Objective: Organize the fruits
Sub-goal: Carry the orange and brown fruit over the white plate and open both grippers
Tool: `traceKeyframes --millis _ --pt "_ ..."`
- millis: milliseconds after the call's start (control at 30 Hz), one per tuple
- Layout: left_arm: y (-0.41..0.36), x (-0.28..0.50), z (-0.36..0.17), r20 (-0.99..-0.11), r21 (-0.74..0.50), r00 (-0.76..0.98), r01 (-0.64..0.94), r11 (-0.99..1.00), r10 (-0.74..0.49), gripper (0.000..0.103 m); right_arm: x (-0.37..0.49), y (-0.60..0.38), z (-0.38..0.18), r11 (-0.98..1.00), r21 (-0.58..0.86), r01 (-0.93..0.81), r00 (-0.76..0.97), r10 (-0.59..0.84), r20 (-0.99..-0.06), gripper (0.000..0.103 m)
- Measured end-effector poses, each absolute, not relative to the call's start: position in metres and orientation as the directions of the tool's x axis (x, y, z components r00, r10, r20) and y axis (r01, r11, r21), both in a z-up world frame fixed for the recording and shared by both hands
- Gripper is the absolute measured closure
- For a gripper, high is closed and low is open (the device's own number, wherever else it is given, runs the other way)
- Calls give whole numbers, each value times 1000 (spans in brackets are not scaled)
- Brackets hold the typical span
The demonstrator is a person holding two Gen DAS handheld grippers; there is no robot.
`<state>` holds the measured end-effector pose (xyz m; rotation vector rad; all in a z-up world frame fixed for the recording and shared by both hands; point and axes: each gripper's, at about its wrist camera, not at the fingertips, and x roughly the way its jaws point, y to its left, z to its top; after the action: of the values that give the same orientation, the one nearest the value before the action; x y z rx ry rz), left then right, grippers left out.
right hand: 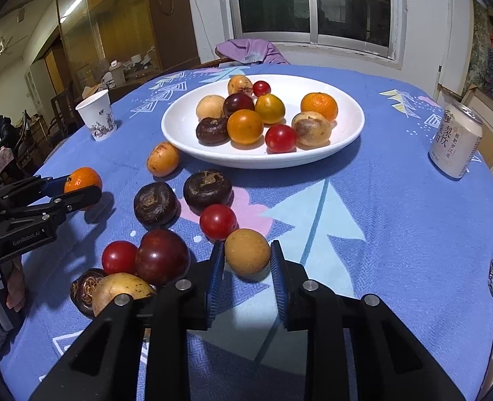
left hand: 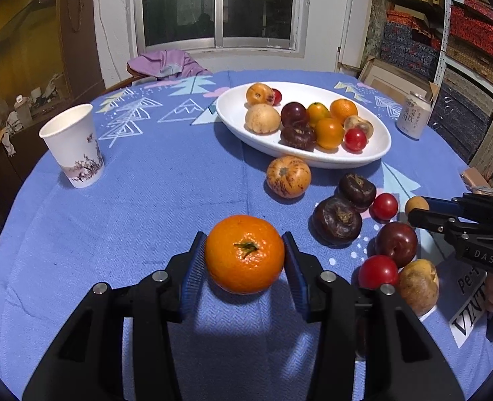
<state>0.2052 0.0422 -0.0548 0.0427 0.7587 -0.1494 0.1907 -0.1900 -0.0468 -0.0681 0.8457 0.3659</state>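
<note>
Fruits sit between your claws: the left gripper (left hand: 244, 254) clamps a mandarin (left hand: 244, 254), and the right gripper (right hand: 246, 256) is closed on a small tan fruit (right hand: 246, 256). Beyond both, the white bowl (right hand: 186, 143) holds more.

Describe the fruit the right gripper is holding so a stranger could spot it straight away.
Start at the oval white dish on the blue tablecloth, then come toward the near edge past the loose fruit. There the right gripper is shut on a small round tan-yellow fruit. Its neighbours, a red cherry tomato and a dark red plum, are glossy; it is matt and pale.
</note>
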Motion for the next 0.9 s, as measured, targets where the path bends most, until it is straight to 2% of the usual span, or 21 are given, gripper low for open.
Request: traceKeyframes --millis 100,267,467,567,667,900 --pt "48 203 -43 -660 -12 744 127 992 -104 58 185 -199 -33 942 99 -320 646 293 -705 75" --pt "55 208 2 -603 -31 791 106 994 -103 58 174 -232 19 952 154 -263 755 303 -581 75" --pt "37 239 72 -518 -35 844 139 990 -137 58 190 -251 94 955 166 -246 832 296 -469 75" --pt "25 259 83 -505 -70 847 153 986 -168 58 207 -251 115 947 200 -252 850 315 -423 75" --pt "14 285 72 -527 -90 831 155 984 -180 58 233 -243 113 934 239 -264 839 345 -421 75" --pt "-11 321 10 -634 -45 751 203 978 -185 58 314 -203 57 940 231 -252 747 341 -570 75"
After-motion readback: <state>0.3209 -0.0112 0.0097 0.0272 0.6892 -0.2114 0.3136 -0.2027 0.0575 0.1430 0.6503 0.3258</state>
